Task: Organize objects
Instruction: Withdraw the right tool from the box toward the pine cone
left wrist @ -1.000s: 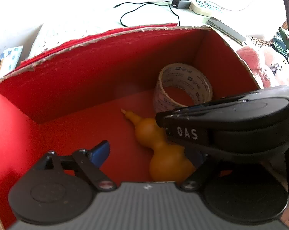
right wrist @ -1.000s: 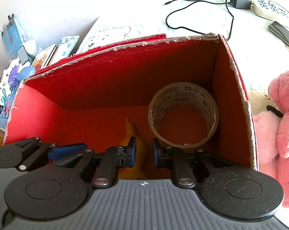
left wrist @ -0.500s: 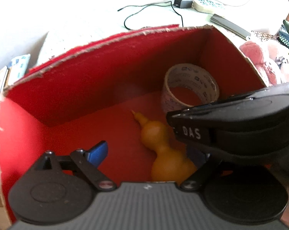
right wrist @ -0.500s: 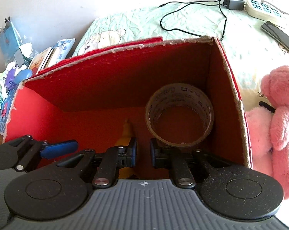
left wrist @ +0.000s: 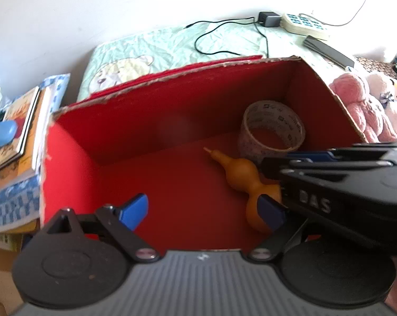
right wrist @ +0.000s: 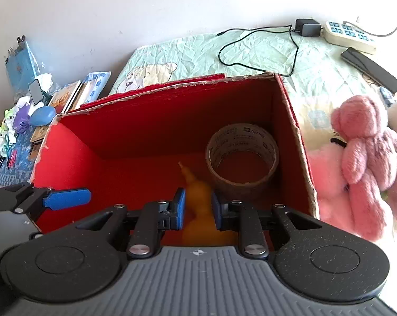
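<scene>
An open red cardboard box (left wrist: 145, 115) (right wrist: 151, 121) stands on the bed. On its floor lie an orange gourd (left wrist: 240, 171) (right wrist: 198, 187) and a roll of clear tape (left wrist: 272, 129) (right wrist: 242, 152), the tape in the far right corner and the gourd just left of it. My left gripper (left wrist: 202, 210) hangs open over the box's near side with nothing between its fingers. My right gripper (right wrist: 198, 208) hovers above the gourd with only a narrow gap between its blue pads. The gourd lies below it, not gripped. In the left wrist view the right gripper's black body (left wrist: 330, 184) hides the gourd's right side.
Pink plush toys (right wrist: 362, 158) (left wrist: 362, 105) lie right of the box. Behind it on the green sheet (right wrist: 251, 52) are a black cable (right wrist: 251, 34), a charger, a power strip (right wrist: 348, 34) and a dark flat device (right wrist: 369, 68). Books and small toys (right wrist: 40, 110) crowd the left.
Both grippers have pulled back and up from the box, so more of the bed and the clutter shows. The gourd and tape have stayed in place.
</scene>
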